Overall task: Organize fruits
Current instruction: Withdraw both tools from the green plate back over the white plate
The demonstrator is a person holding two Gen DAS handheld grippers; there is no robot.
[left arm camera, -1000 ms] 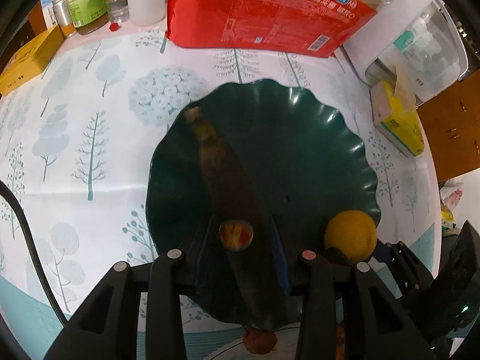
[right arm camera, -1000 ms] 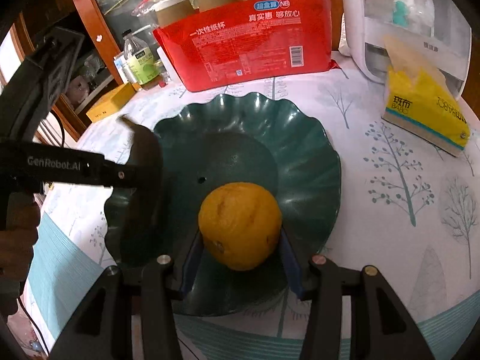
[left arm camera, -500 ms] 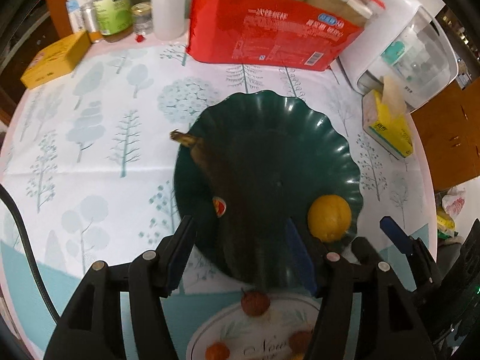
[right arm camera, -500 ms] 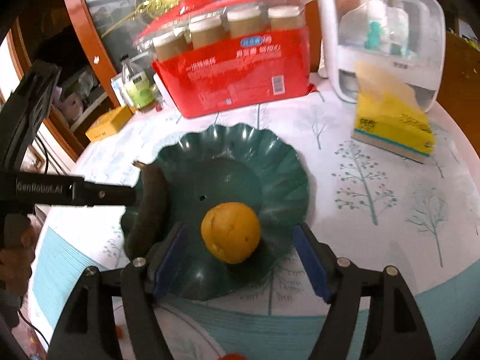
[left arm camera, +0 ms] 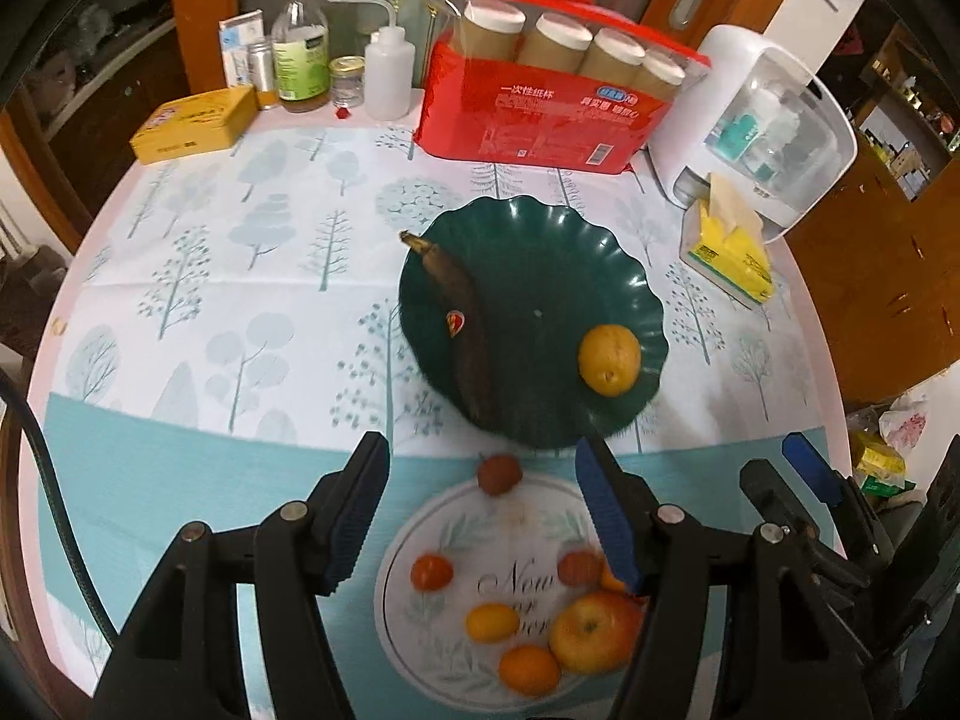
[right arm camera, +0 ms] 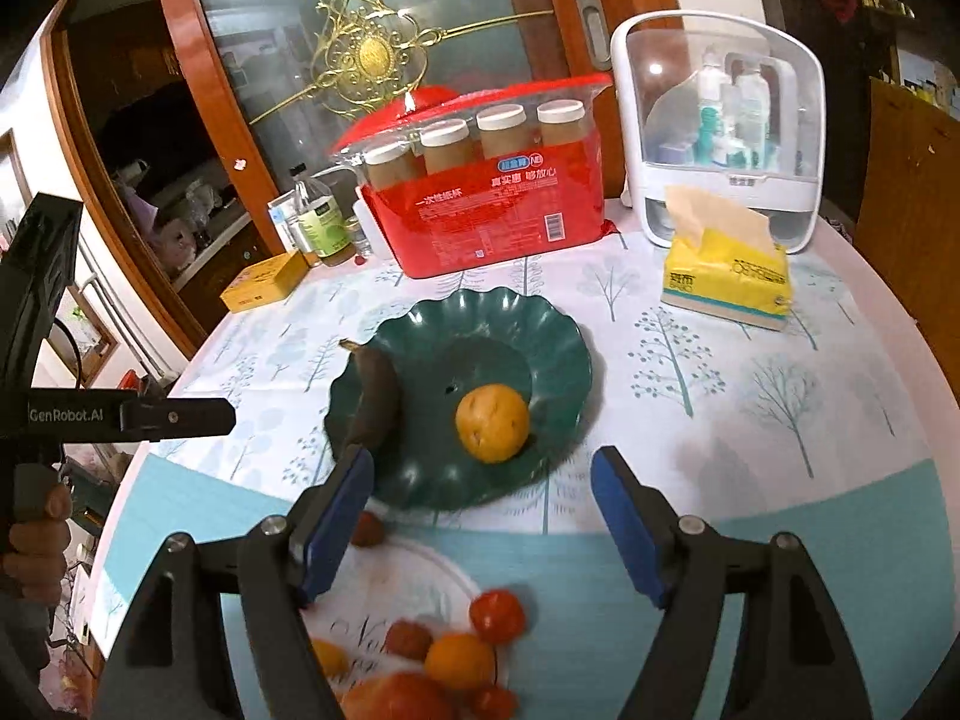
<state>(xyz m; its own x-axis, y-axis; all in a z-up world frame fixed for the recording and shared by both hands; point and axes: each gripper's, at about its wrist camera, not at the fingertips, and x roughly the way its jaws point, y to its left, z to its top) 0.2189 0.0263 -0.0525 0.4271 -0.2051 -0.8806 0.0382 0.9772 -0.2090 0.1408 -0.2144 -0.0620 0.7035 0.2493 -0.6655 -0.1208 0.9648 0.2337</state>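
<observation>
Two fruits already lie in the green dish in the left wrist view: a dark overripe banana along its left side and an orange near its right rim. The left tongs are opening with nothing between the blue pads. Below them on the surface, loose fruit waits on a printed white circle: a red apple, small oranges and red lychee-like fruits, one lychee just outside the dish. The banana looks soft and easily bruised; the apple seems firm and heavier, best taken across its widest part. From the right wrist view, the right tongs are also opening and empty, above the same orange and banana. The dish's middle is free, and a tissue box stands well apart.
</observation>
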